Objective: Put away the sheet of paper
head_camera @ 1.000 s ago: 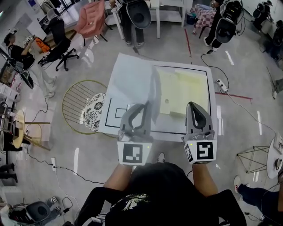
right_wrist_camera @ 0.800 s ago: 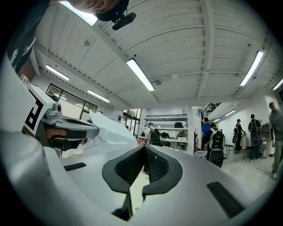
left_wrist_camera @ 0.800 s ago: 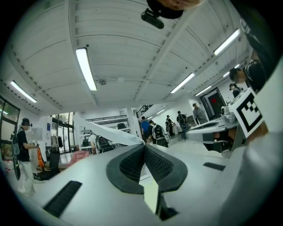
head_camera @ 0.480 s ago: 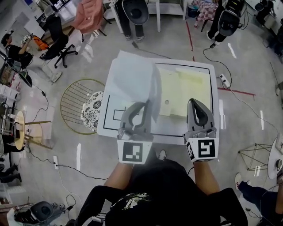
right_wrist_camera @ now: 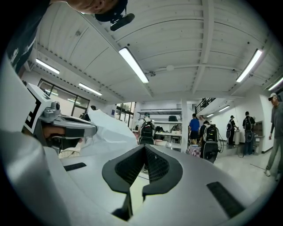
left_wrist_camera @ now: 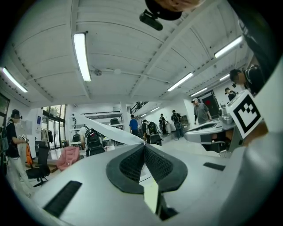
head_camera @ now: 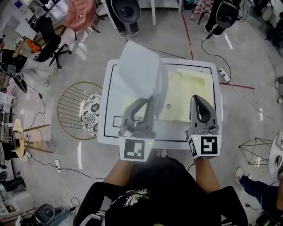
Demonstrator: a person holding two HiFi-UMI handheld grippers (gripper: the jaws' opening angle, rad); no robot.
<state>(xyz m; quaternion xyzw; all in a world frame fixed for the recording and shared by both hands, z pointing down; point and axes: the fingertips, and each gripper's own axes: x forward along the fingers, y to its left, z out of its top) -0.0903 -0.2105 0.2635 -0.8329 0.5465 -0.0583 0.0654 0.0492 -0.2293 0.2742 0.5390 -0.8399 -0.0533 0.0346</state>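
A white sheet of paper (head_camera: pixel 141 70) is held up in the air over the left half of the white table (head_camera: pixel 163 134), curling away from me. My left gripper (head_camera: pixel 147 100) is shut on its near edge. In the left gripper view the paper (left_wrist_camera: pixel 110 129) runs up and to the left from the closed left gripper (left_wrist_camera: pixel 144 145). My right gripper (head_camera: pixel 197 99) hovers over the table's right side, shut and empty. In the right gripper view the right gripper (right_wrist_camera: pixel 145 146) has its jaws together, with the paper (right_wrist_camera: pixel 112 130) off to the left. A pale yellow folder (head_camera: pixel 188 92) lies flat on the table.
A round wire chair (head_camera: pixel 75 106) with a patterned cushion (head_camera: pixel 91 114) stands close to the table's left side. A power strip and cable (head_camera: pixel 222 75) lie on the floor at the right. People and office chairs (head_camera: pixel 124 11) fill the far side of the room.
The left gripper has lifted the paper off the table's left half; it now hangs higher and farther away. The right gripper has hardly moved.
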